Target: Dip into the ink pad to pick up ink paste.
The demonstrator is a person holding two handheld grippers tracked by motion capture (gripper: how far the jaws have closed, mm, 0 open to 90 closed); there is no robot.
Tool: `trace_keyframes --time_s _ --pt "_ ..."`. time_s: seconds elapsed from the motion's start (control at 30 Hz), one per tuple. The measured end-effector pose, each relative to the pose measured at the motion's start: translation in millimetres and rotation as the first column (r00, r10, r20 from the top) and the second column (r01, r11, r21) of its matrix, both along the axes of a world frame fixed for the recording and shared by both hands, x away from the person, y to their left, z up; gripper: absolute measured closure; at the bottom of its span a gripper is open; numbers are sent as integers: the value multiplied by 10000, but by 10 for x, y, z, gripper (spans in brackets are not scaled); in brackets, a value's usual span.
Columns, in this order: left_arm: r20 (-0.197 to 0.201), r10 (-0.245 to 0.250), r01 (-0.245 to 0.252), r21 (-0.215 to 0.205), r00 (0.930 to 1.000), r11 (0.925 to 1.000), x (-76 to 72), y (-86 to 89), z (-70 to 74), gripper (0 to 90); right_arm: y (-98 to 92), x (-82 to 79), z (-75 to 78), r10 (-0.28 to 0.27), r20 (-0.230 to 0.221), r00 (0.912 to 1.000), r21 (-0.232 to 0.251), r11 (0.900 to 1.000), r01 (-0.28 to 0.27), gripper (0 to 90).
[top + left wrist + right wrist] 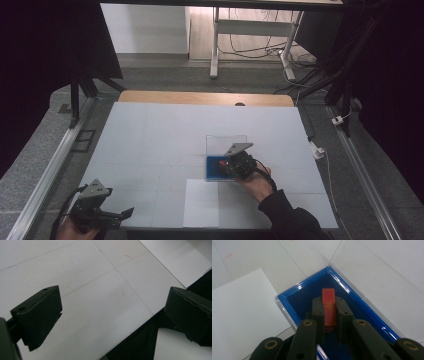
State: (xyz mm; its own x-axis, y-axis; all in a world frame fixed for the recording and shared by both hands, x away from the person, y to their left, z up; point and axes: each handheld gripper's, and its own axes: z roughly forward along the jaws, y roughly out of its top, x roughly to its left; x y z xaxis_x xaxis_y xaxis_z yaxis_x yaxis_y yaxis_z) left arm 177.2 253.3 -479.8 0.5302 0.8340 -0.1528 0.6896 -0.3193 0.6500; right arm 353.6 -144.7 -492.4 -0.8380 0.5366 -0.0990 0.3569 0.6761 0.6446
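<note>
White table [150,135], right hand-held gripper [329,312] clamped on red chip [329,298] over blue case [362,307].

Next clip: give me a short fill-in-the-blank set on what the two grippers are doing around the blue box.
1. The right gripper is shut on a small ____ piece.
2. That red piece is held over the inside of the ____ box.
3. The blue box has a clear lid that stands ____.
4. The left gripper has its jaws ____, with nothing between them, over the white table.

Missing words: red; blue; open; open
</note>
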Motion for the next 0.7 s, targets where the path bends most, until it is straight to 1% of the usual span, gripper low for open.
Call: trace_keyframes --time_s 0.03,0.07,0.1,0.17,0.2,0.27,0.3,0.33,0.37,0.43,0.47,0.5,0.57,0.63,0.7 --pt "-6 -20 20 14 10000 10000 3 -1 0 20 20 -24 2 5 125 9999 -169 9999 -3 802" --pt "-6 -20 20 14 10000 10000 3 -1 0 20 20 -24 2 5 125 9999 -169 9999 -3 802" --pt "-8 -26 26 17 10000 10000 4 -1 0 20 49 -55 1 199 499 9986 -558 9983 -171 802" --pt "-21 -36 36 24 10000 10000 7 -2 -1 20 63 -69 0 184 567 9982 -634 9979 -148 802" --pt "-23 -42 42 21 10000 10000 8 -2 -1 20 55 -61 -2 144 499 9987 -544 9985 -117 803" --pt "-33 -46 46 19 10000 10000 10 -2 -2 20 25 -29 -6 -140 127 9998 -139 9998 142 803" --pt "-34 -46 46 19 10000 10000 11 -2 -2 20 0 -4 -10 -146 -39 9999 71 9999 146 804" --pt "-34 -49 49 18 10000 10000 11 -2 -2 20 0 -4 -10 -146 -39 9999 71 9999 146 804" --pt "-38 -47 47 11 10000 10000 12 -2 -2 20 -35 32 -16 -191 -299 9994 358 9992 202 804" --pt "-49 -33 33 -9 10000 10000 13 -2 -3 20 -67 63 -21 -215 -543 9983 584 9980 247 804" --pt "-52 -37 37 -6 10000 10000 13 -1 -3 20 -67 63 -21 -215 -543 9983 584 9980 247 804" --pt "-52 -36 36 -7 10000 10000 13 0 -3 20 -89 87 -25 -210 -719 9972 755 9968 265 804" --pt "-54 -28 28 -8 10000 10000 13 -1 -3 20 -98 99 -29 -237 -824 9963 862 9958 308 804" --pt "-48 -20 20 -8 10000 10000 14 -2 -4 20 -102 103 -28 -234 -849 9961 857 9958 307 804" --pt "-52 -18 18 -10 10000 10000 15 -2 -4 20 -93 95 -27 -298 -779 9965 792 9962 360 804"
